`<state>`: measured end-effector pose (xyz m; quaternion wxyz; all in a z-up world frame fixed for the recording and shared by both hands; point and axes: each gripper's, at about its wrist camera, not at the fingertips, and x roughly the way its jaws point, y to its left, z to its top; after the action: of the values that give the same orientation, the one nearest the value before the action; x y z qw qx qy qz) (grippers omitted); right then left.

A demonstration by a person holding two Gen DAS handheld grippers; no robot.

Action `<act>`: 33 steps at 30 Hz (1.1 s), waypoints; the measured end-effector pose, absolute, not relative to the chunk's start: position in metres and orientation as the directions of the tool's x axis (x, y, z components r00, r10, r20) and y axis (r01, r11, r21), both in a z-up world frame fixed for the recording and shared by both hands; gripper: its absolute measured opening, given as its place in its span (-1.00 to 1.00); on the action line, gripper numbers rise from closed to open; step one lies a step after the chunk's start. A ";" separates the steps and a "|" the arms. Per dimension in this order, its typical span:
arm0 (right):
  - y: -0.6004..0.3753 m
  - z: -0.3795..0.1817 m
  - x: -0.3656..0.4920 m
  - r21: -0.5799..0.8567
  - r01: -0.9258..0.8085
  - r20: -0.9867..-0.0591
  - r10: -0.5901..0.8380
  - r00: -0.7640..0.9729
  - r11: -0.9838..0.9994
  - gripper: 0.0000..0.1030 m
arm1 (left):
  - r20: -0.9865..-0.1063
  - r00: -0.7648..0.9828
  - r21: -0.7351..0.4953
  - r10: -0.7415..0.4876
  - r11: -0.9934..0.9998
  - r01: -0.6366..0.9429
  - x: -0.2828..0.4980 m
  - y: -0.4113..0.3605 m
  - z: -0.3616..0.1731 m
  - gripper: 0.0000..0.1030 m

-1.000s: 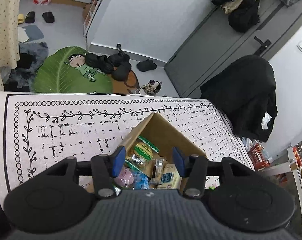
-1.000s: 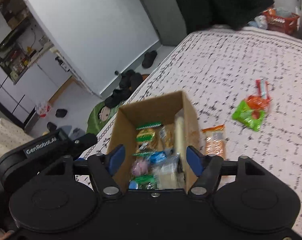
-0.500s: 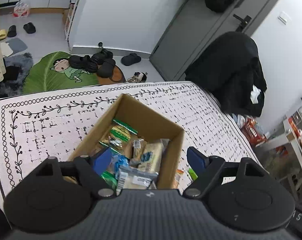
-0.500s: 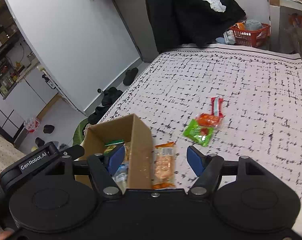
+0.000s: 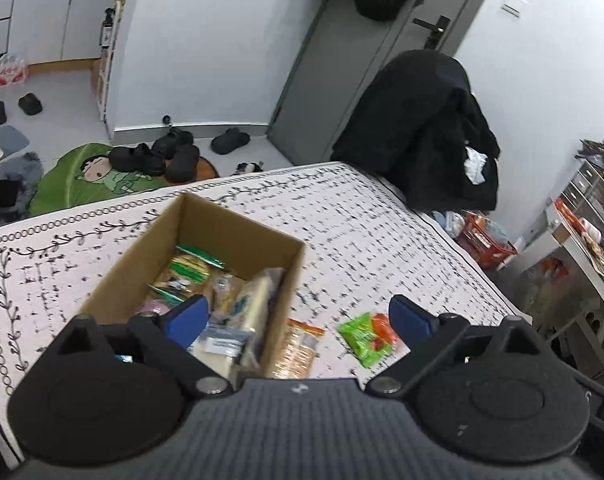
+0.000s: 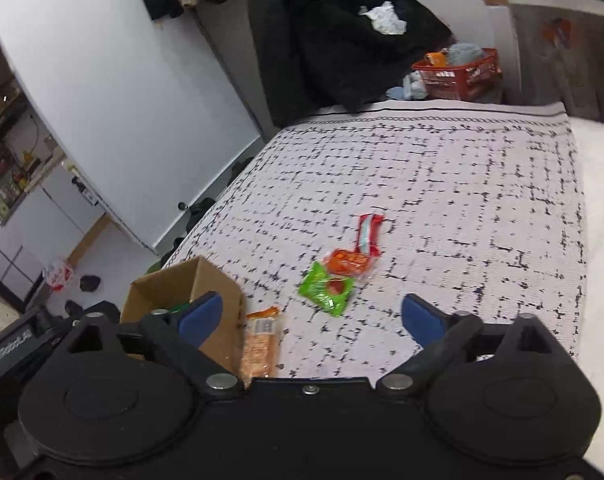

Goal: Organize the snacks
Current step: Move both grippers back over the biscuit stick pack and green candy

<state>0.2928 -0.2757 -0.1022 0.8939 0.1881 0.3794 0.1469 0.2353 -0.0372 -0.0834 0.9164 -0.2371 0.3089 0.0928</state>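
A cardboard box (image 5: 238,236) (image 6: 170,284) holding several snack packets stands on the patterned bedspread (image 5: 366,240) (image 6: 442,184). An orange cracker packet (image 5: 298,348) (image 6: 260,344) lies against the box's right side. Further right lie a green packet (image 5: 362,338) (image 6: 326,288), an orange packet (image 6: 348,260) and a red-and-white packet (image 6: 369,234). My left gripper (image 5: 298,316) hovers over the box's right edge, jaws opening wide, nothing between them. My right gripper (image 6: 312,318) hangs above the bedspread near the loose packets, jaws opening wide and empty.
A black coat (image 5: 430,128) drapes over a chair past the bed's far edge, with a red basket (image 6: 458,72) beside it. Shoes (image 5: 158,156) and a green mat (image 5: 86,180) lie on the floor. A table (image 6: 562,0) stands at the right.
Both grippers swung right, away from over the box toward the loose packets. Both sets of jaws spread much wider.
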 end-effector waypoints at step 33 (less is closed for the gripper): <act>-0.339 -0.166 0.313 0.549 -0.043 -0.605 0.432 0.668 0.835 0.98 | -0.685 0.728 -0.174 0.020 0.966 -0.190 0.272 -0.153 -0.143 0.83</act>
<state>0.3131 -0.3385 -0.1658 0.8775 0.2534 0.3840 0.1356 0.2720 -0.1533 -0.1428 0.9222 -0.1169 0.3643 0.0568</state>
